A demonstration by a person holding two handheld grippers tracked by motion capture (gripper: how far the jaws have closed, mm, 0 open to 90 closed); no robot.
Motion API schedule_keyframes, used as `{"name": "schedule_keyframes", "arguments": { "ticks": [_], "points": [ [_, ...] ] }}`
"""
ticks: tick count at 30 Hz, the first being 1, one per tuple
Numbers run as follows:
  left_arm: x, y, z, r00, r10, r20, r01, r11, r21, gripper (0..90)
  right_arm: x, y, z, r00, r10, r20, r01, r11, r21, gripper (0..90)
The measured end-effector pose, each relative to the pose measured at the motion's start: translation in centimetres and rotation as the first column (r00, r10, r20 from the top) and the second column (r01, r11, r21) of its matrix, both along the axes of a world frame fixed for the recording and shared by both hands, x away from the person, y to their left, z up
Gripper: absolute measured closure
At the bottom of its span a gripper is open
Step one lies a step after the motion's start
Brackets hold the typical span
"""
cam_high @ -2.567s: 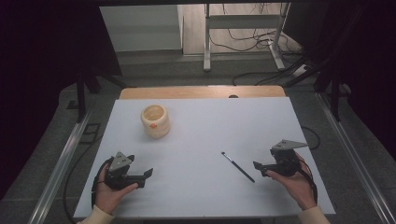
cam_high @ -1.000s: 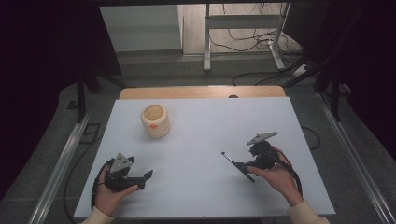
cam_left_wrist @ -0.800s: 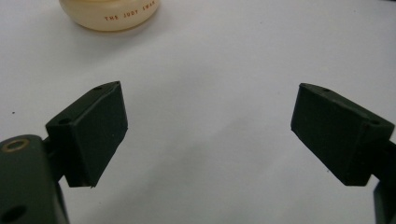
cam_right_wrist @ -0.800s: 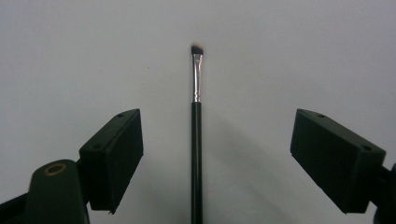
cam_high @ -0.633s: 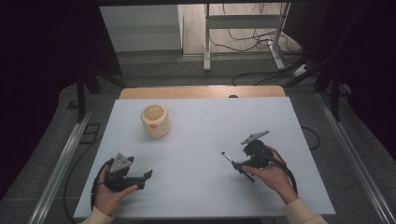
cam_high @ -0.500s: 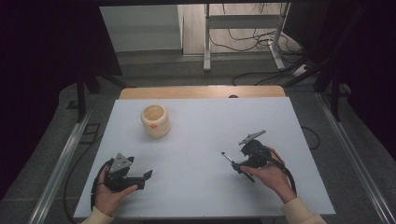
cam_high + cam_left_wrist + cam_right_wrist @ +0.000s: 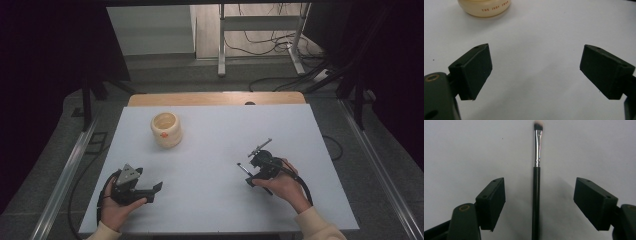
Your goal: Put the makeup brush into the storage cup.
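From the high view I can make out little of the thin black-handled brush with a silver metal ferrule (image 7: 243, 169): my right hand (image 7: 280, 184) and the black two-jaw right gripper (image 7: 251, 172) cover most of its handle, leaving the tip end poking out toward the table's middle. In the right gripper view the brush (image 7: 536, 187) lies flat on the white table top (image 7: 461, 150), its handle cut off at the bottom edge and its pale bristle tip blurred near the top edge. The jaws stand spread wide, one on each side of the handle, neither touching it.

The black two-jaw left gripper (image 7: 152, 190) sits in my left hand (image 7: 116, 205) near the table's near-left corner, well apart from the brush. In the left gripper view its jaws are spread wide over bare white surface (image 7: 536, 37). The round cream-coloured ceramic pot (image 7: 484, 7) is cropped by the top edge there, with small printed lettering partly readable. In the high view the pot (image 7: 166, 129) stands upright toward the far left of the table top (image 7: 220, 125), an orange mark on its side too small to identify. Nothing lies between pot and brush.

I count one brush, one pot, two grippers.
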State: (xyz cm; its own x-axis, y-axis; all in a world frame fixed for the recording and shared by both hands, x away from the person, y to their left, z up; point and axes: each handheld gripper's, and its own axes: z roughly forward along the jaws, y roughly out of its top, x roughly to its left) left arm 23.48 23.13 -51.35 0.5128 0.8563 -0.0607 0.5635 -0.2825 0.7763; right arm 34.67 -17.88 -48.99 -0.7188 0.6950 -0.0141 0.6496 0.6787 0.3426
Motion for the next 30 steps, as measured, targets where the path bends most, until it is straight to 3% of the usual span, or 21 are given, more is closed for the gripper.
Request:
{"name": "schedule_keyframes", "arguments": {
  "ticks": [10,13,18,30],
  "points": [
    [-0.04,0.13,0.04,1.0,0.002,0.004,-0.002,1.0,0.0,11.5,0.27,0.32,-0.66,0.9988,0.009,-0.048,-0.011,0.999,-0.031,39.8],
    [-0.12,0.13,0.11,1.0,0.003,0.007,-0.003,1.0,-0.001,11.5,0.13,0.46,-0.71,0.9992,0.01,-0.04,-0.013,0.998,-0.06,45.9],
    [-0.13,0.16,0.12,1.0,0.005,0.008,-0.005,1.0,0.0,11.5,0.05,0.5,-0.6,0.9987,0.012,-0.049,-0.015,0.997,-0.07,52.8],
    [-0.22,0.16,0.11,0.9999,0.009,0.009,-0.009,1.0,0.004,11.5,0.41,1.07,-0.36,0.995,0.018,-0.098,-0.028,0.994,-0.105,79.2]
  ]
}}
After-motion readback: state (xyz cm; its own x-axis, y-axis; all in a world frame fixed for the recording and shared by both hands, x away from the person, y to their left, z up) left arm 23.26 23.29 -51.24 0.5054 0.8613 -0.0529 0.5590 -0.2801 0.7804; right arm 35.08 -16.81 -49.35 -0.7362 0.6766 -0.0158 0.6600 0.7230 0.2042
